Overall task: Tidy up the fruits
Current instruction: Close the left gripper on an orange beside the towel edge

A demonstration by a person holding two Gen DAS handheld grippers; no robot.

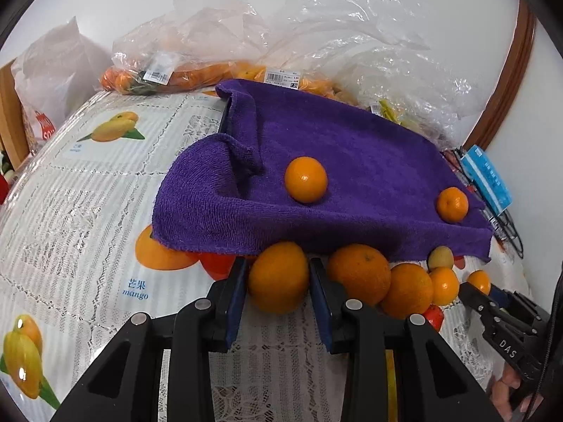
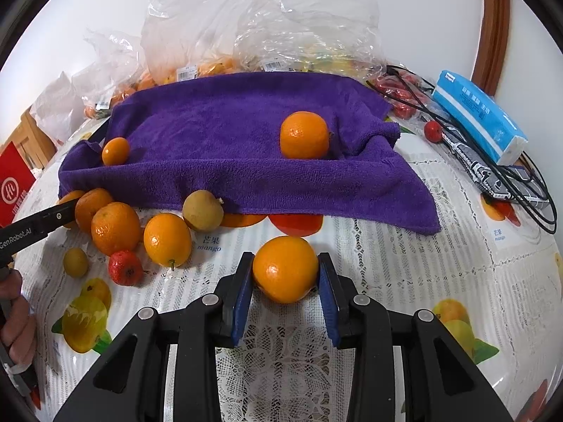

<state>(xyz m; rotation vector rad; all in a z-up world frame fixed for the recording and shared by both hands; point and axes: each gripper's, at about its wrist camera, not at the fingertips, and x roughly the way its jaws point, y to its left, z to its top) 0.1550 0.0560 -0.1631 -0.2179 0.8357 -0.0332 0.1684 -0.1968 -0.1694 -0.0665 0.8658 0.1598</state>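
Note:
In the left wrist view my left gripper (image 1: 278, 263) is shut on an orange (image 1: 278, 281) at the front edge of a purple towel (image 1: 352, 147). Two oranges (image 1: 305, 179) (image 1: 452, 204) rest on the towel. Right of it lie more oranges (image 1: 360, 272), and there my right gripper (image 1: 487, 290) grips a small orange (image 1: 478, 279). The right wrist view shows my right gripper (image 2: 285, 258) shut on an orange (image 2: 285, 274) just above the tablecloth. The purple towel (image 2: 228, 123) lies beyond. My left gripper (image 2: 68, 211) reaches into the fruit pile (image 2: 115, 227) at the left.
Clear plastic bags (image 1: 197, 52) holding fruit line the back wall. At the right sit a blue tissue pack (image 2: 478, 112) and black cables (image 2: 538, 190), at the left a red box (image 2: 14, 186). A small red fruit (image 2: 125, 267) and yellowish fruits (image 2: 203, 210) lie loose.

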